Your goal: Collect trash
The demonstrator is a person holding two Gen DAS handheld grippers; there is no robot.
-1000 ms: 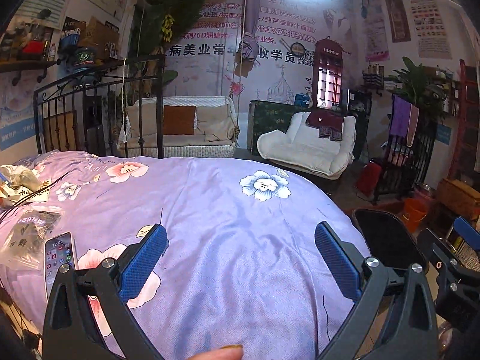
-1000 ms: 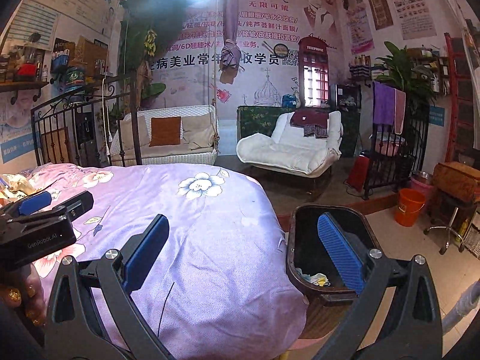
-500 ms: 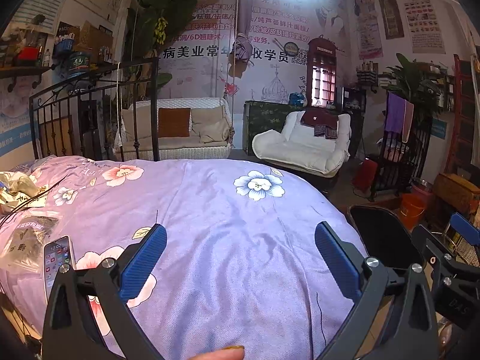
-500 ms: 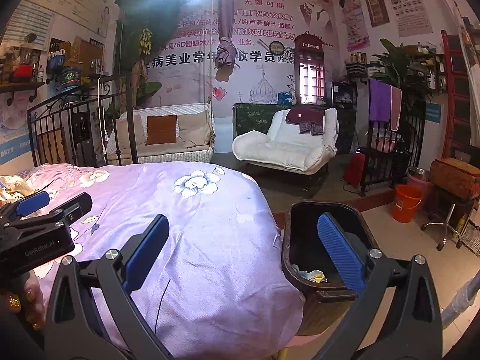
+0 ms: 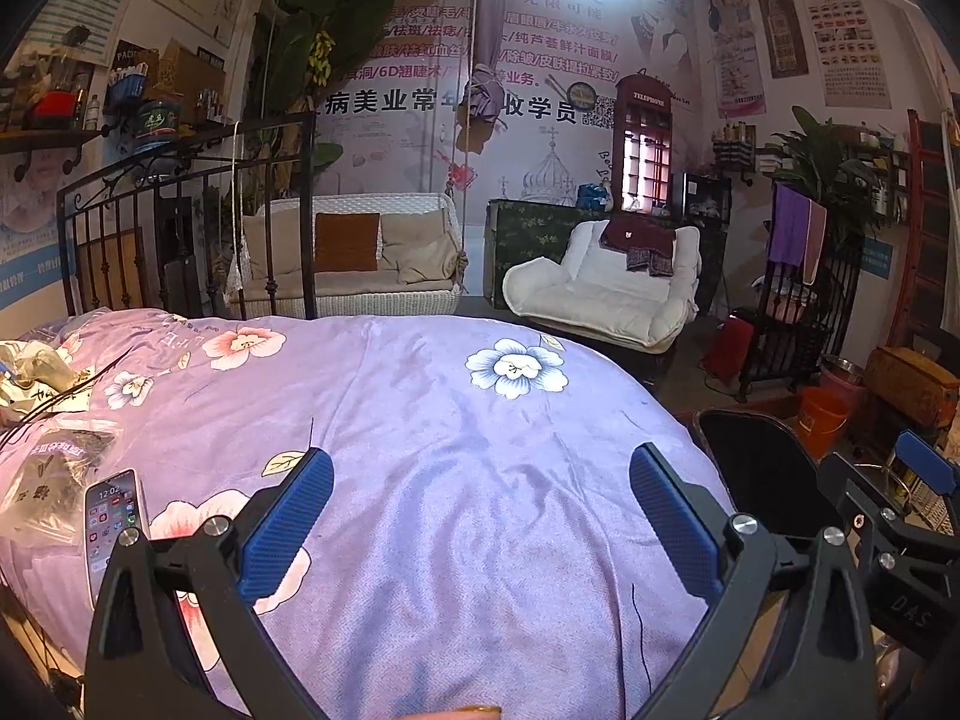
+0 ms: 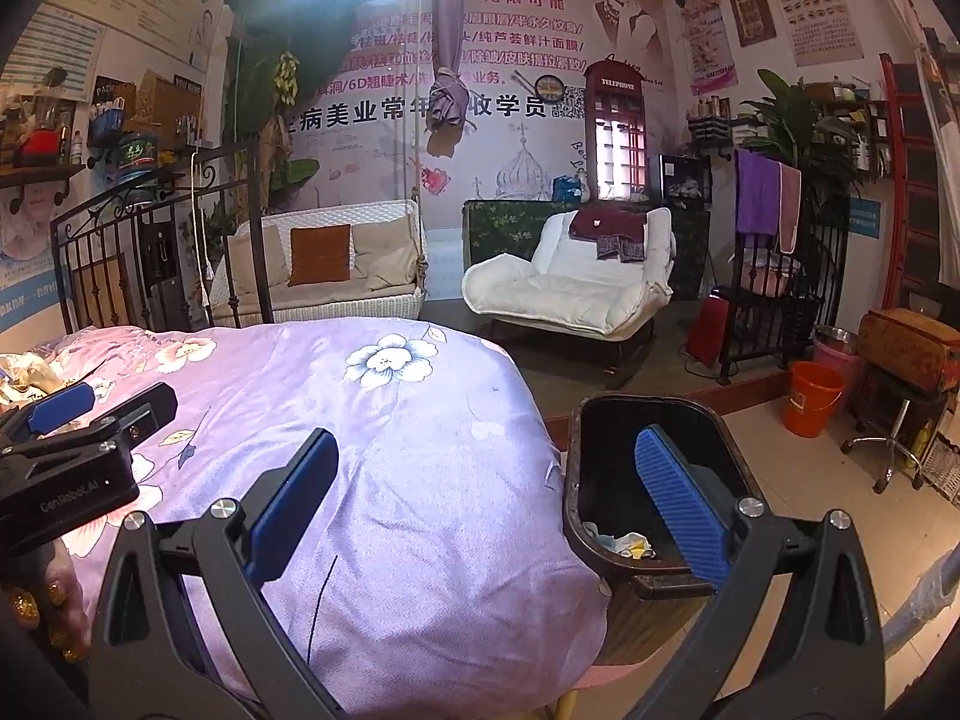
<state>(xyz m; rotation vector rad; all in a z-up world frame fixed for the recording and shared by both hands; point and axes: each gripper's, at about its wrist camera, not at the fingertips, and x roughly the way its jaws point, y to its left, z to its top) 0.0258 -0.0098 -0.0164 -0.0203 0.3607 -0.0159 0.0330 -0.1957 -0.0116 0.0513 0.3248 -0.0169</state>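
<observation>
Floral bed (image 6: 420, 420); beside it dark bin (image 6: 600, 480) holding crumpled scraps (image 6: 627, 543).

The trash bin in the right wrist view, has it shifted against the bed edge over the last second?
No. The trash bin sits beside the bed edge as before; only the camera drifted slightly.

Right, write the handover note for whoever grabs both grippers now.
Left gripper: open, empty, above the purple bedspread.
Right gripper: open, empty, at the bed's right edge beside the bin.
Done: a few scraps already lie in the bin.
Left: the plastic packet and crumpled wrappers at the bed's left side. The phone lies next to the packet; it looks like no trash, so leave it.
</observation>
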